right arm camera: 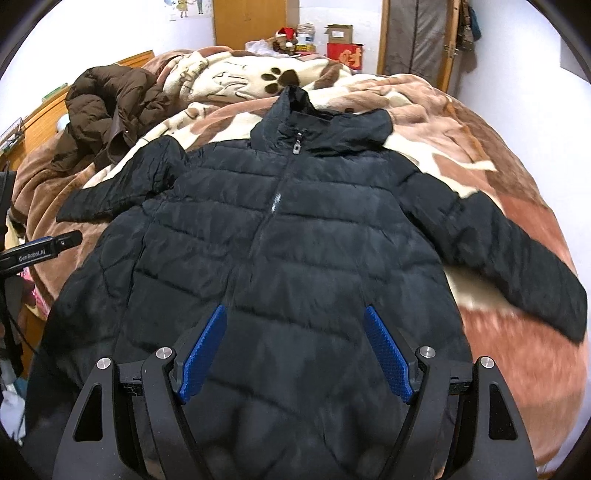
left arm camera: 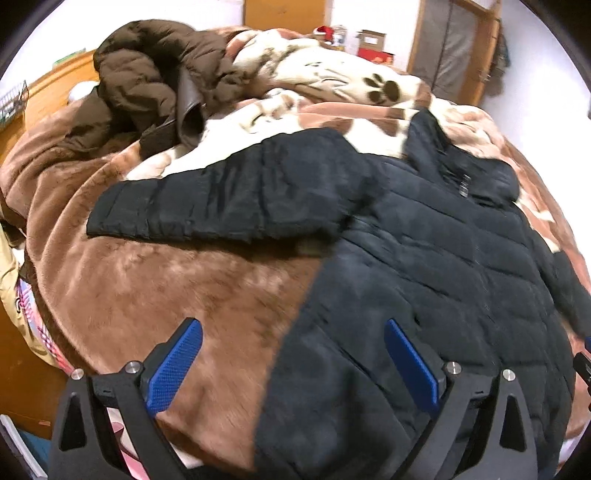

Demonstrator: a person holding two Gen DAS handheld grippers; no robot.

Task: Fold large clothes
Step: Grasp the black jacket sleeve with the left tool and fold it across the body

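Paw-print blanket (right arm camera: pixel 280 79), red box (right arm camera: pixel 345 55), wooden wardrobe (right arm camera: pixel 249 22).

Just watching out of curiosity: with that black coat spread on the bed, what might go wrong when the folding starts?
The black jacket is puffy, so folds may spring back open. It lies on a soft, rumpled blanket, which a closing right gripper might pinch along with it. Both sleeves stick far out.

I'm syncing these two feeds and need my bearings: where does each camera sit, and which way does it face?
Left wrist: on the left gripper, jaws open, over the black jacket's hem corner and the blanket.
Right wrist: on the right gripper, jaws open, above the jacket's middle hem, facing its collar.
Shared: the black jacket, the brown coat, the paw-print blanket.
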